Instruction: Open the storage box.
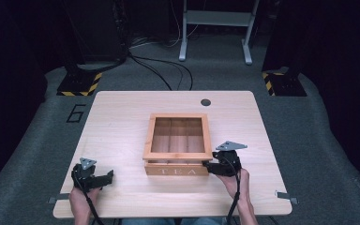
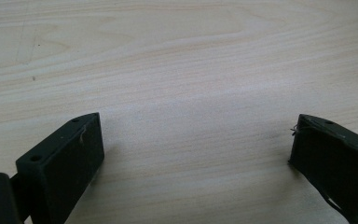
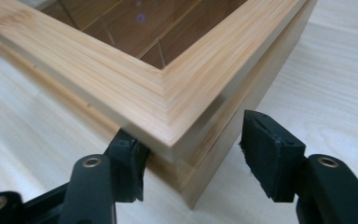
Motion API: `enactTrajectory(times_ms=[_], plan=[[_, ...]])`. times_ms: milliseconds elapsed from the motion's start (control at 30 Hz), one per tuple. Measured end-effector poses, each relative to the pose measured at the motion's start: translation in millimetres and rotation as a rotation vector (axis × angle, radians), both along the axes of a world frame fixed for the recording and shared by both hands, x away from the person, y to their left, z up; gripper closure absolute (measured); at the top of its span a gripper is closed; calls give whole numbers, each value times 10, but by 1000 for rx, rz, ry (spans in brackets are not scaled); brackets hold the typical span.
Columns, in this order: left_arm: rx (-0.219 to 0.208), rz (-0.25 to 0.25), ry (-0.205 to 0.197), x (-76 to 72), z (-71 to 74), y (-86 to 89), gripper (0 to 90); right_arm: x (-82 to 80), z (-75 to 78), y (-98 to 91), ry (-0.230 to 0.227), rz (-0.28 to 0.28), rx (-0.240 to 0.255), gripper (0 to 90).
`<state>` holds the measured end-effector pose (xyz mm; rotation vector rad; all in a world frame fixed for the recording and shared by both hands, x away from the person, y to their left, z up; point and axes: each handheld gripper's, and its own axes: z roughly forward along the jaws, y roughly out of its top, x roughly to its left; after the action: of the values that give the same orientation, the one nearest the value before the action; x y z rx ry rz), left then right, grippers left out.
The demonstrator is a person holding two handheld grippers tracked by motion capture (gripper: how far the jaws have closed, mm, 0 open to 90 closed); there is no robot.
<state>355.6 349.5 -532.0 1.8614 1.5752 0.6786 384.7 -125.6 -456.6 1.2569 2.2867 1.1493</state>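
Note:
A wooden tea box with a glass-paned lid and "TEA" on its front stands in the middle of the table. My right gripper is at the box's front right corner. In the right gripper view its jaws straddle that corner. The left pad is tucked under the lid's overhanging rim, and the right pad stands a little off the side wall, so the right gripper is open. My left gripper rests near the front left of the table. Its jaws are wide open over bare wood.
The light wooden table has a dark cable hole behind the box. On the floor beyond it are cables, a white frame stand and black stands with yellow-black striped bases.

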Motion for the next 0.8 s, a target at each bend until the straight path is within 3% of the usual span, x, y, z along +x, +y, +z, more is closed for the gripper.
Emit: enactTrajectory(times_ms=[100,200,267,467,633,800], plan=[[0,0,0,0,0,0,25,-51,-3,-8,17,10,2,402],[0,0,-1,1,-1,0,25,-88,-38,14,43,23,-48,377],[0,0,0,0,0,0,25,-111,-103,18,67,37,-39,374],[0,0,0,0,0,-1,25,-188,-205,-118,52,12,-27,325],[0,0,-1,1,-1,-1,25,-317,-375,-421,49,-66,7,262],[0,0,-1,1,-1,-1,25,-404,-550,-758,34,-163,-2,225]])
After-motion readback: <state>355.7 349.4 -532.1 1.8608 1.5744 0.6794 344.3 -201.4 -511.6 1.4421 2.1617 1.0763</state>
